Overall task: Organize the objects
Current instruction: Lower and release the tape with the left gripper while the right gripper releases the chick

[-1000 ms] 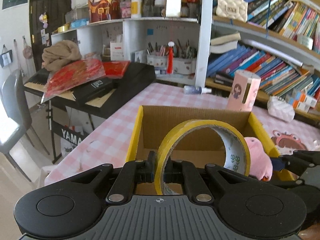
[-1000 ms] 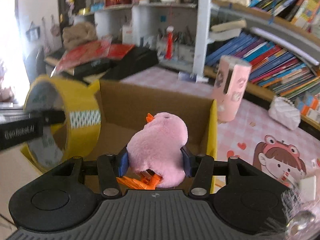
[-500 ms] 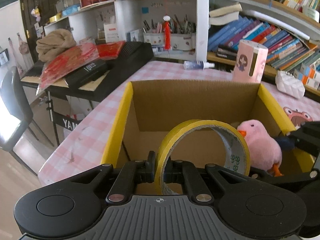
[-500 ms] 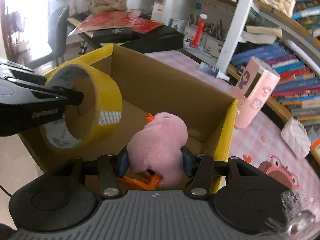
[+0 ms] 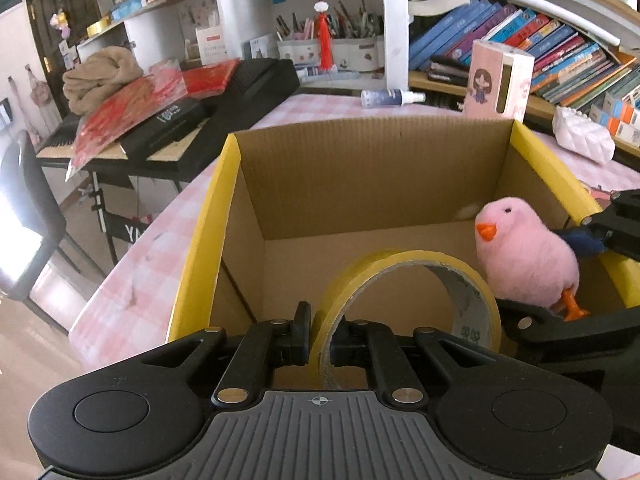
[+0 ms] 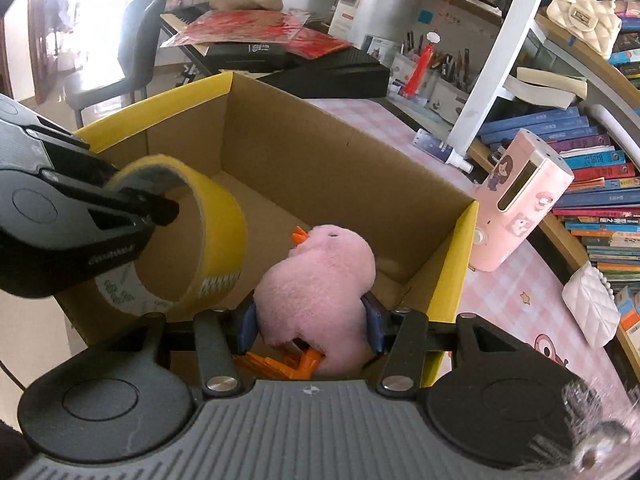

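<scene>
An open cardboard box with yellow rims (image 5: 208,216) (image 6: 456,256) stands on the pink checked table. My left gripper (image 5: 320,340) is shut on the wall of a yellow tape roll (image 5: 472,276) and holds it upright over the box's near left part. The tape roll (image 6: 218,232) and left gripper (image 6: 160,210) also show in the right wrist view. My right gripper (image 6: 310,322) is shut on a pink plush chick (image 6: 320,288) with orange beak and feet, held inside the box at its right side. The chick (image 5: 528,252) shows in the left wrist view too.
A pink cartoon-printed box (image 5: 498,80) (image 6: 520,208) stands behind the cardboard box. A spray bottle (image 5: 390,98) lies on the table. A white quilted pouch (image 6: 592,308) lies at the right. A keyboard with red packets (image 5: 160,112), a chair (image 6: 128,48) and bookshelves (image 5: 540,40) surround the table.
Both grippers have moved forward and down over the box. The tape roll and the chick now sit lower, inside the box's opening, with more of the box floor in view.
</scene>
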A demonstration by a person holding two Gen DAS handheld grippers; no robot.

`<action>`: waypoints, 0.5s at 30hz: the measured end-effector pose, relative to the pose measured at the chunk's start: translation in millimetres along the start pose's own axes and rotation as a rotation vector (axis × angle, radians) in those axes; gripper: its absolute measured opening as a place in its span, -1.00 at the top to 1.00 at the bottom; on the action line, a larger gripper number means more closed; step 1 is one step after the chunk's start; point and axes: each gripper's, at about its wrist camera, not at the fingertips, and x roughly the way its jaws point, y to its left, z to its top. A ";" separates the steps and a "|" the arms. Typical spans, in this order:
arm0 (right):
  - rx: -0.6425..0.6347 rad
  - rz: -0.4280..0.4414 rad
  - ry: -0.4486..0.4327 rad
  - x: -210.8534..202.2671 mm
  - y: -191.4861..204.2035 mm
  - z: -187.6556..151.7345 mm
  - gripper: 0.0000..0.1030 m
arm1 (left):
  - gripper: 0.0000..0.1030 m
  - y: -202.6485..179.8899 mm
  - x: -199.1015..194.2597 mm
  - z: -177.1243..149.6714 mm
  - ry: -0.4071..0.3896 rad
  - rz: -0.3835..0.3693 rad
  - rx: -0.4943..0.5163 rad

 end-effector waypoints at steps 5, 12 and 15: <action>-0.004 0.009 0.001 -0.2 0.5 0.1 0.06 | 0.83 -3.3 2.8 -3.0 0.017 0.010 0.000; -0.009 0.025 0.004 -0.3 0.2 0.5 0.06 | 0.82 -5.5 6.9 -4.6 0.028 0.024 -0.003; -0.009 0.030 0.002 -1.0 0.5 -0.2 0.06 | 0.80 -6.5 6.6 -5.9 0.024 0.032 -0.004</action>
